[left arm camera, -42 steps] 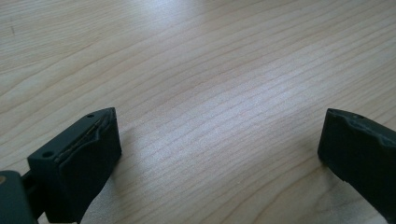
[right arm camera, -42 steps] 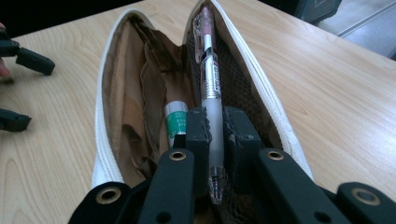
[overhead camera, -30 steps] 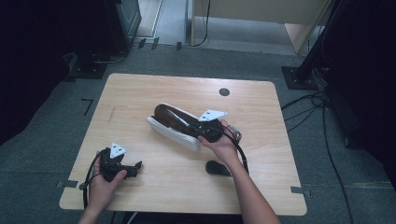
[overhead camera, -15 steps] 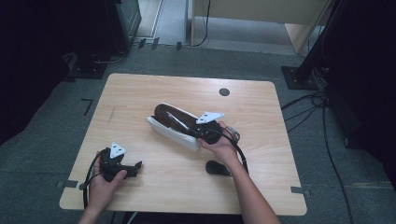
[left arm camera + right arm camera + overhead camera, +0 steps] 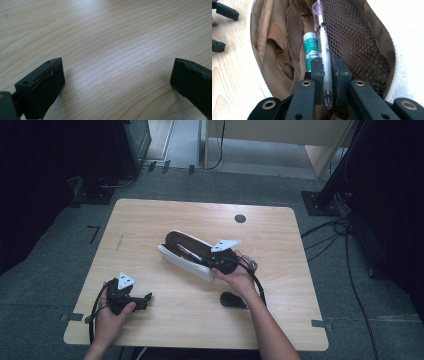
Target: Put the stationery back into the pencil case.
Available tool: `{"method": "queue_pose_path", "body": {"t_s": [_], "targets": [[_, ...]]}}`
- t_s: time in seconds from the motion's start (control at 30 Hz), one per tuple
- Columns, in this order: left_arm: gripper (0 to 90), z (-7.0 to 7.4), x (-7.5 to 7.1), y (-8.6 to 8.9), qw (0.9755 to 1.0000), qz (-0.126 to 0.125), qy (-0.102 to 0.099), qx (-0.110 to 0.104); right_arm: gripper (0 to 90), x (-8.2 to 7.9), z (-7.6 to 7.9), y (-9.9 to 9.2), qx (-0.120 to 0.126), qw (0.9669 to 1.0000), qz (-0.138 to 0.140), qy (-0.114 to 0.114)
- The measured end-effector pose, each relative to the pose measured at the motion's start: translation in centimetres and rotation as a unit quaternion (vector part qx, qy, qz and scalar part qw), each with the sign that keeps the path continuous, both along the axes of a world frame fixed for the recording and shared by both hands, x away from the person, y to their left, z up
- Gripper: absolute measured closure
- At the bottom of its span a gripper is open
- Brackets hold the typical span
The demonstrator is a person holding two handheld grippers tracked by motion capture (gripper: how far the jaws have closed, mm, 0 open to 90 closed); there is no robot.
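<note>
Pale wood table [image 5: 150, 220] carried a white pouch [image 5: 186, 262] at its middle, lying open. Inside it, the right gripper [image 5: 326, 65] was clamped on a pen [image 5: 323, 45], beside a green glue stick [image 5: 310, 48] and brown mesh. Light, stiff and slick, the clear-barrelled pen seemed best pinched mid-barrel. Near the front edge, the left gripper [image 5: 117, 72] sat spread wide, holding nothing.
</note>
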State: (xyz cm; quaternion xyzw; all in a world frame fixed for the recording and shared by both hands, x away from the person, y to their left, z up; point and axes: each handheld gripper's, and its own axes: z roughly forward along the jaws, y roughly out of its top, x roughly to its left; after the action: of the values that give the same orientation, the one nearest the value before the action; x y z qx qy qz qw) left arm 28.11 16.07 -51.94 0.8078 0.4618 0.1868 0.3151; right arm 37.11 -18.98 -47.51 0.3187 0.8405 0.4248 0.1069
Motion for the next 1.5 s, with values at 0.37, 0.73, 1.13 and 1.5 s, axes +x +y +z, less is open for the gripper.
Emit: {"method": "queue_pose_path", "body": {"t_s": [0.37, 0.73, 1.13, 1.5], "targets": [[0.0, 0.0, 0.0, 0.0, 1.0, 0.0, 0.0, 0.0, 79.0, 0.0, 0.1, 0.0, 0.003, 1.0, -0.009, -0.003], [0.0, 0.0, 0.0, 0.0, 1.0, 0.0, 0.0, 0.0, 80.3, -0.4, 0.6, -0.5, 0.012, 0.9996, -0.016, -0.021], [0.0, 0.0, 0.0, 0.0, 1.0, 0.0, 0.0, 0.0, 74.5, -1.9, 3.0, -2.2, 0.035, 0.9967, -0.038, -0.063], [0.0, 0.0, -0.1, -0.2, 0.9999, 0.012, 0.0, 0.0, 70.9, -5.1, 3.5, -5.5, 0.049, 0.9939, -0.06, -0.078]]}}
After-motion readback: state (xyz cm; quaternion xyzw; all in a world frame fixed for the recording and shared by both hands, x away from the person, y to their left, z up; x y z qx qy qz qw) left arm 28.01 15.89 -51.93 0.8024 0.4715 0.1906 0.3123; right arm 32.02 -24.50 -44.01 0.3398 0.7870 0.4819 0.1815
